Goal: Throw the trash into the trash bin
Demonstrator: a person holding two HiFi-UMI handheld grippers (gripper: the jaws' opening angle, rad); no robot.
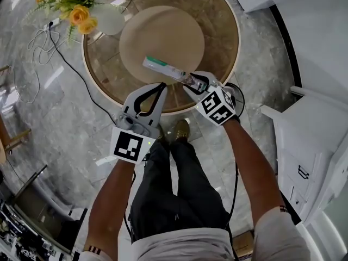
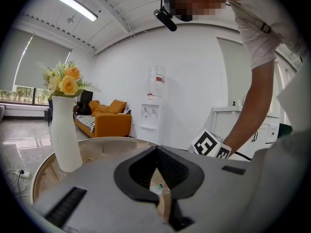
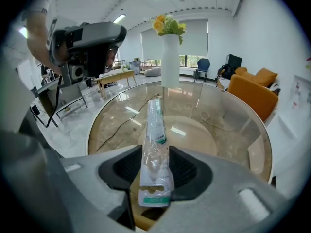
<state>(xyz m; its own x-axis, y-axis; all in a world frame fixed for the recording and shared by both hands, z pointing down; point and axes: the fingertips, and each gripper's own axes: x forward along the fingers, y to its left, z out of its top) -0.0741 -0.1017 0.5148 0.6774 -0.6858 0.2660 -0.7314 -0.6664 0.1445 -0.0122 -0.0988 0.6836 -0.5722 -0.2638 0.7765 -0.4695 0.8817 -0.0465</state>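
Closest in, looking down from the head view, there's the person's dark trousers [image 1: 174, 194] and one tan shoe [image 1: 181, 128] on the grey marble floor [image 1: 60, 129].

Just past that, both claws sit side by side at the near edge of the desk. The left claw [image 1: 162, 86] is closed, tips touching, with nothing in it. Its own view just shows an empty loop behind the tips.

The right claw [image 1: 197, 84] is clamped on the trash, a long clear plastic package [image 1: 163, 67] with green print. It's pinched near the end with the hanger slot. The rest pokes out away from the person over the round glass desk [image 1: 220, 20]. I can't tell if the far tip touches the glass.

The desk has a beige disc [image 1: 162, 37] in the middle. Over at its far left edge stands a white vase [image 1: 109, 18] with yellow flowers [image 1: 80, 14].

A black cable [image 1: 73, 69] snakes over the floor left of the desk, and white cabinets [image 1: 307, 145] stand to the right. Way back, in the left gripper view, there's an orange sofa [image 2: 104, 121] and a water dispenser [image 2: 153, 111] by the white wall.
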